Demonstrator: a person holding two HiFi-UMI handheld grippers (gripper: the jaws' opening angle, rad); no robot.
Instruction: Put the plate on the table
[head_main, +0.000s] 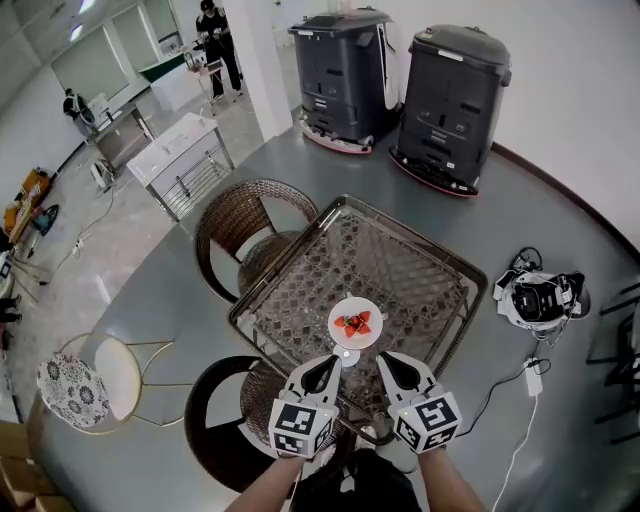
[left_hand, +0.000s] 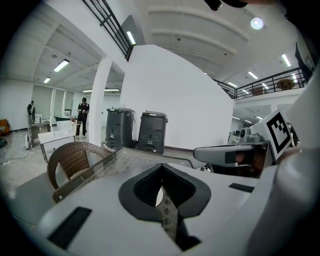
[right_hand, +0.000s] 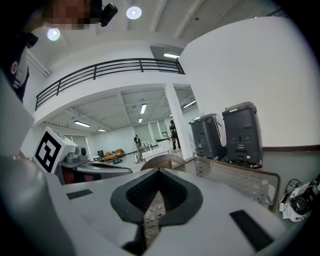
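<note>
I am looking down at a square, lattice-patterned worktop (head_main: 420, 270) where a small white plate (head_main: 336, 311) carrying red strawberries (head_main: 355, 323) is sitting flat, close to the near edge. I am holding the left tongs (head_main: 328, 366) and right tongs (head_main: 388, 362) side by side just short of the plate, touching neither it nor each other. Each gripper view is showing its tongs closed tip to tip with nothing between them, only the worktop's pattern through the slit. I am judging the plate as already set down, so doing this well is meaning drawing both tongs straight back and slightly up, keeping them level and clear of the rim. A sideways sweep could nudge the plate towards that near edge. A wicker chair (head_main: 245, 215) is standing at the worktop's left side.
</note>
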